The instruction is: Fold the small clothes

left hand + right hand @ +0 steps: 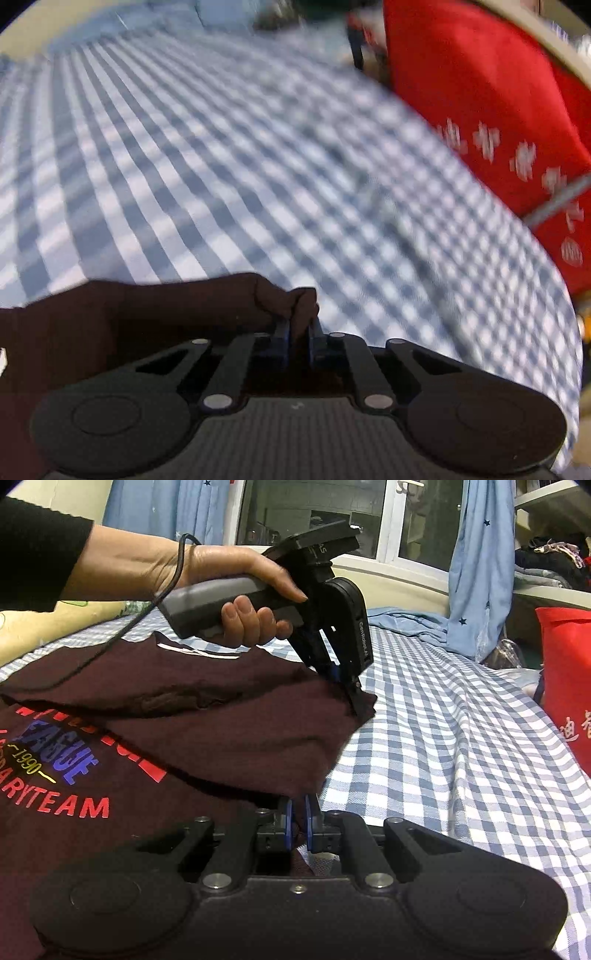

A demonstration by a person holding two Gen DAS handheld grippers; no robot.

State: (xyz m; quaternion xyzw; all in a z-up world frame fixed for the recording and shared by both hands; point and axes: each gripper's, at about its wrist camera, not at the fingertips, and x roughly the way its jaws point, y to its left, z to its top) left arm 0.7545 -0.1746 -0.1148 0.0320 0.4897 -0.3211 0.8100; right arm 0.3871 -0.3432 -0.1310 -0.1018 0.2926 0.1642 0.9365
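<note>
Mid-fold on the bed, first fold underway, not laid down yet.

Both tongs pinching the maroon T-shirt: right tongs pressed together on the near hem edge, left tongs clamped on the far corner, held up off the bed by the left hand; same pinch seen close in the left wrist view, left tongs shut on a dark fabric bunch. Right side of shirt lifted and draped over toward the printed chest text; flap not flat, creased, rest of shirt lying on the checked bedsheet. Left to do, by judgement: lay flap down, fold other side, fold in half. Around: red bag at bed edge, near but apart; blue curtain behind; black cable trailing across the shirt, possible snag. Left wrist view motion-blurred.
</note>
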